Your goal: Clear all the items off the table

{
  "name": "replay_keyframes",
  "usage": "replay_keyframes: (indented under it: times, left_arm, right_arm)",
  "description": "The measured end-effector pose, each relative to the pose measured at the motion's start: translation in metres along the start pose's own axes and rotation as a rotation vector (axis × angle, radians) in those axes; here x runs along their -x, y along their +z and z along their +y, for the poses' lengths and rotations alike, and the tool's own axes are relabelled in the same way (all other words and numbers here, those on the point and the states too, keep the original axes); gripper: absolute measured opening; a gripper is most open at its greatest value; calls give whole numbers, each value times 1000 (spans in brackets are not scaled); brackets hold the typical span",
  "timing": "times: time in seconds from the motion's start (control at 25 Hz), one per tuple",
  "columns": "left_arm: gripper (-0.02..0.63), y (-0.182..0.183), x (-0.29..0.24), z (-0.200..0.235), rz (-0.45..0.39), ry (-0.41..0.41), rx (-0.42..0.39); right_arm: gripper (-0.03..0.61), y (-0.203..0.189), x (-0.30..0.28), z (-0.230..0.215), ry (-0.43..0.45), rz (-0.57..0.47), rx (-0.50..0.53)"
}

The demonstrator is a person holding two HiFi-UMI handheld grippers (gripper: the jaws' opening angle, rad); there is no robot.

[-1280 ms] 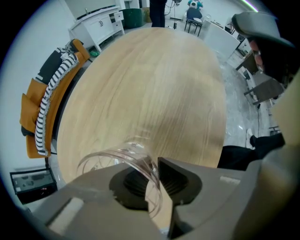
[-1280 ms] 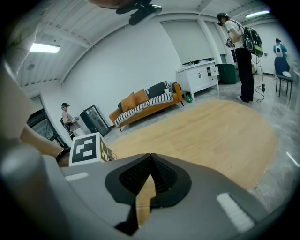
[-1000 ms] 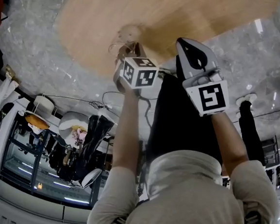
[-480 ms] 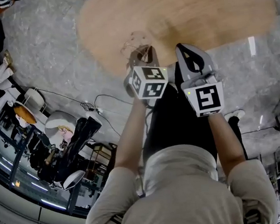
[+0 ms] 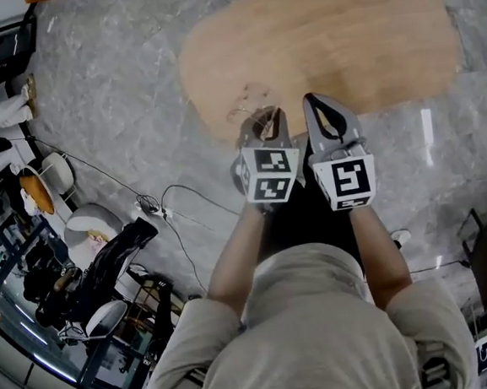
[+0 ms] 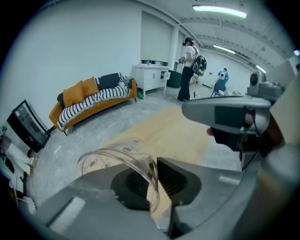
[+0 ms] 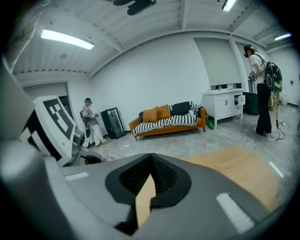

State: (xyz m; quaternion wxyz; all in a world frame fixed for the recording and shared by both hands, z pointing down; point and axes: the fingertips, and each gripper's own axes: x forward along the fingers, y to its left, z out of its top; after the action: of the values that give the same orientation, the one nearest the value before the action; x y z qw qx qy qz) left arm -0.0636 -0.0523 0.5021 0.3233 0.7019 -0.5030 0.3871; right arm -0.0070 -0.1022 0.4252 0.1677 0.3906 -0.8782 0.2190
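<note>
Head view shows you from above with both grippers held out at 12 o'clock, side by side and close together, over the near edge of the light wooden oval tabletop (image 5: 340, 37), which stands on a grey marbled floor (image 5: 117, 107). Your left gripper (image 5: 263, 122) is pinching the clear plastic cup with small printed marks (image 5: 252, 117). In the left gripper view its jaws are clamped on the cup's thin wall (image 6: 117, 157), one pad inside and one outside, just where the gripper's tips meet (image 6: 154, 187). The cup is tilted, its open rim turned toward 10 o'clock, with the wooden tabletop (image 6: 168, 133) showing beyond it; whether the cup touches the wood cannot be told. Your right gripper (image 5: 319, 111) sits just at 3 o'clock of the left one. In the right gripper view its jaws (image 7: 146, 187) are pressed nearly together with nothing between them, only a narrow sliver of the tabletop (image 7: 234, 164) showing through. The tabletop surface in view carries no other thing than the cup at its edge. An orange sofa with a striped blanket (image 6: 93, 96) stands against the white wall at 10 o'clock in the left gripper view, and a tangle of black cable (image 5: 177, 208) lies on the floor at 9 o'clock in the head view.
</note>
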Motion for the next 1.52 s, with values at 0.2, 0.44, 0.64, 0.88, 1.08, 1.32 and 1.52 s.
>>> replay_keyframes:
  times: [0.2, 0.44, 0.64, 0.88, 1.08, 1.32, 1.52]
  left_arm:
    - [60, 37, 43, 6, -120, 3, 14]
    - [60, 65, 104, 22, -244, 37, 32]
    - [60, 76, 153, 37, -343, 72, 18]
    - [60, 78, 213, 50, -469, 111, 56]
    - [60, 73, 266, 44, -549, 125, 30]
    - [60, 81, 319, 57, -654, 144, -10]
    - [60, 89, 372, 51, -727, 106, -12]
  right_arm:
    - [6, 38, 15, 21, 2, -51, 48]
    - [6, 88, 32, 52, 5, -124, 136]
    - [6, 122, 43, 80, -2, -184, 206]
    - [6, 146, 64, 128, 5, -237, 261]
    - [6, 164, 97, 168, -6, -290, 282]
    - [6, 179, 124, 191, -59, -358, 274]
    - [6, 215, 164, 217, -62, -412, 253]
